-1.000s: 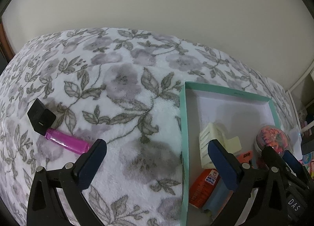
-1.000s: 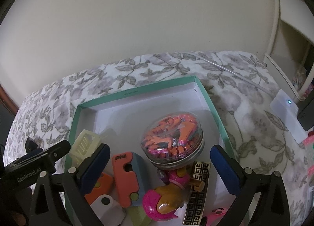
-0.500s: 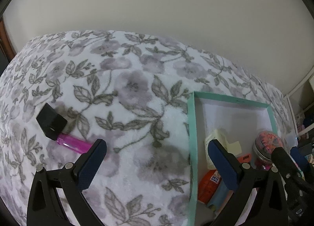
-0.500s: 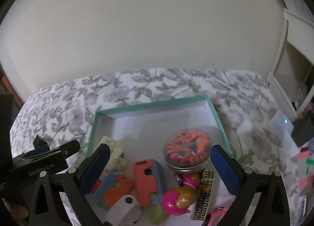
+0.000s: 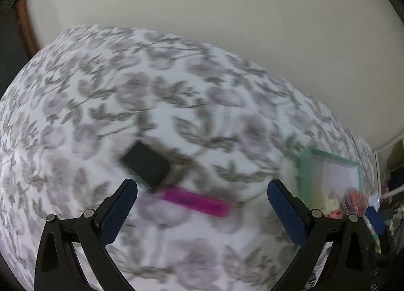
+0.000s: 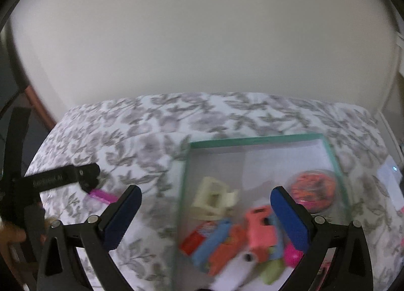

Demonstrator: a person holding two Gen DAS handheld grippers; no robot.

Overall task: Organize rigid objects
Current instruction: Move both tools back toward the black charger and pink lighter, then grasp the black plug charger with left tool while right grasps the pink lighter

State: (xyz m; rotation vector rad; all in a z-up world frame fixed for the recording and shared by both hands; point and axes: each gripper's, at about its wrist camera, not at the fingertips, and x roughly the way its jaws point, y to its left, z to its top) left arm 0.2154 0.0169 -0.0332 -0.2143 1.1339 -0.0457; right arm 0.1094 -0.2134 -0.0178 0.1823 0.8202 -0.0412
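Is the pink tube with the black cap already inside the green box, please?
No, the pink tube lies on the floral blanket, left of the green box.

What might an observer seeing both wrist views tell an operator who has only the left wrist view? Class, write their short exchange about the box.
Operator: Is the right gripper holding anything?
Observer: No, it is open and empty, facing the teal box.
Operator: What lies at the box's near end?
Observer: A coral block among orange and blue pieces, too blurred to identify.
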